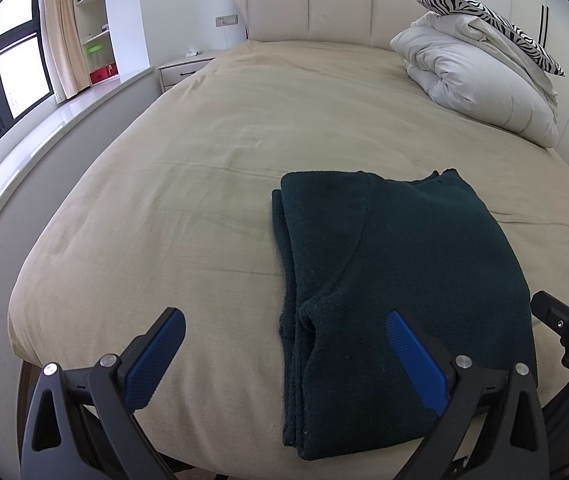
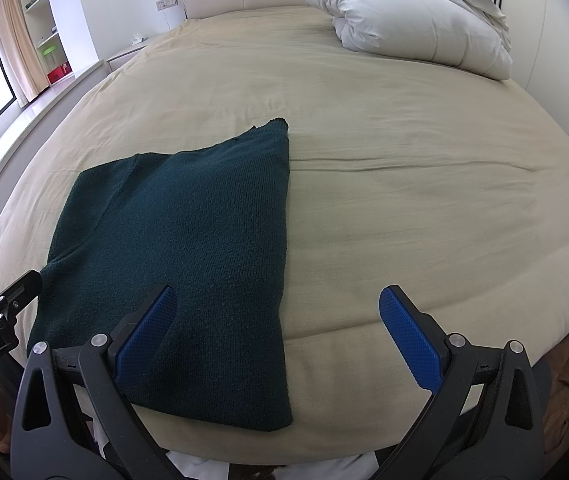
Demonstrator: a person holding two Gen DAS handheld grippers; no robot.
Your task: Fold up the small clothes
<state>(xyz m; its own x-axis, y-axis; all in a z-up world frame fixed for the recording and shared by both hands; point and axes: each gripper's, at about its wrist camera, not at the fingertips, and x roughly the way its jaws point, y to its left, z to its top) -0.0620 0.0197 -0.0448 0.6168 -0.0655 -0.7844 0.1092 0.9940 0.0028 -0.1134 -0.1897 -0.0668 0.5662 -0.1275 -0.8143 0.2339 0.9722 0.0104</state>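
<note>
A dark green knit garment (image 1: pixel 396 272) lies folded into a rectangle near the front edge of the beige bed (image 1: pixel 224 128). It also shows in the right wrist view (image 2: pixel 180 248). My left gripper (image 1: pixel 284 320) is open and empty, held above the garment's front left edge. My right gripper (image 2: pixel 276 300) is open and empty, above the garment's front right edge. The right gripper's tip shows at the right edge of the left wrist view (image 1: pixel 564 320). The left gripper's tip shows at the left edge of the right wrist view (image 2: pixel 0 292).
A folded white duvet (image 1: pixel 480 80) with a zebra-print pillow (image 1: pixel 484 16) on top sits at the bed's far right. A padded headboard (image 1: pixel 308 8) is behind. A nightstand (image 1: pixel 186 66), a window ledge (image 1: pixel 44 128) and shelves (image 1: pixel 92 20) are to the left.
</note>
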